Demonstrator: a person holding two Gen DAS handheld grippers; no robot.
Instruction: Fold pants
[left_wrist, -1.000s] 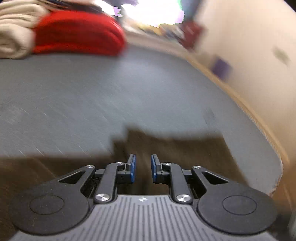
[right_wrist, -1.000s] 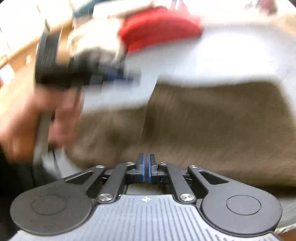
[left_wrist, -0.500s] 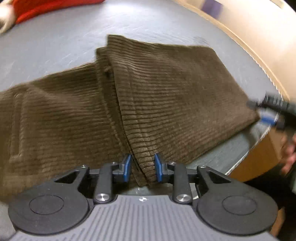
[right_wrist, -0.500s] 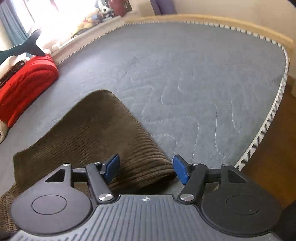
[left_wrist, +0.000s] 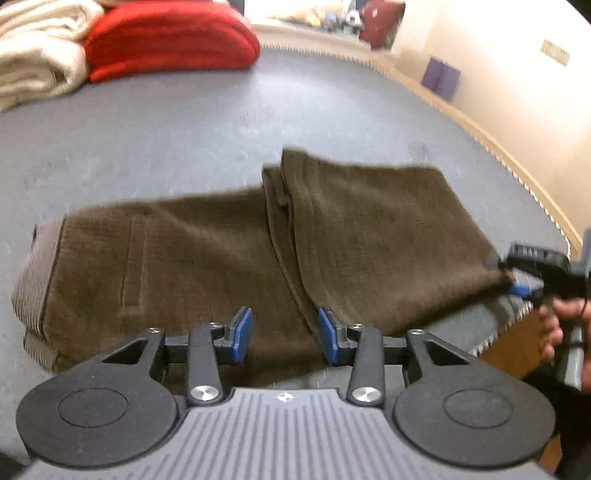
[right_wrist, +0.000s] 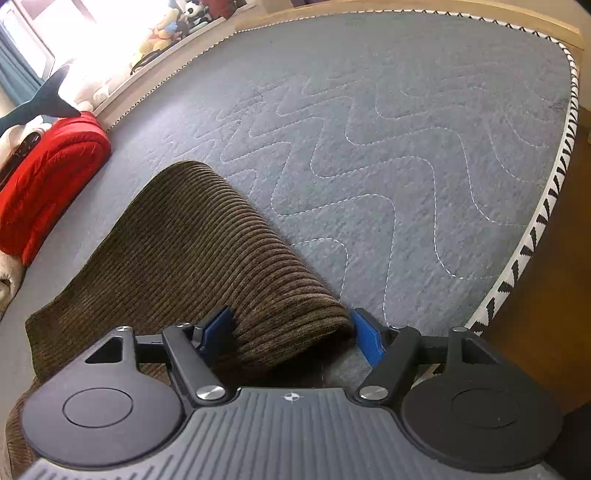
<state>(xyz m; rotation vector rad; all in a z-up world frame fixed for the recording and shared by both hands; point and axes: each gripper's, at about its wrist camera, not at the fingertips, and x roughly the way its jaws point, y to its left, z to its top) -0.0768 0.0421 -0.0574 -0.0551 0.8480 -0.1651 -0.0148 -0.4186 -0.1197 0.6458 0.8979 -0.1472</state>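
Note:
Brown corduroy pants (left_wrist: 369, 229) lie folded across the grey mattress (left_wrist: 184, 129), waistband at the left and the legs doubled over on the right. My left gripper (left_wrist: 284, 328) hovers at their near edge. Its jaws are opening, the blue pads apart, and cloth shows below the gap but is not pinched. My right gripper (right_wrist: 291, 328) stands wide open around the rounded fold end of the pants (right_wrist: 192, 240), the pads flanking it without squeezing. In the left wrist view the right gripper (left_wrist: 517, 284) sits at the pants' right end, held by a hand (left_wrist: 557, 325).
A folded red blanket (left_wrist: 170, 40) and a cream one (left_wrist: 33, 62) lie at the far left of the mattress. The mattress edge (right_wrist: 532, 251) and wooden frame run close on the right. Stuffed toys (right_wrist: 173, 26) line the far sill. Bare mattress (right_wrist: 406, 147) stretches beyond the pants.
The left gripper has drawn back from the pants, which now show whole, and its jaws have widened. The right gripper swung down to the fold end and opened, then held still.

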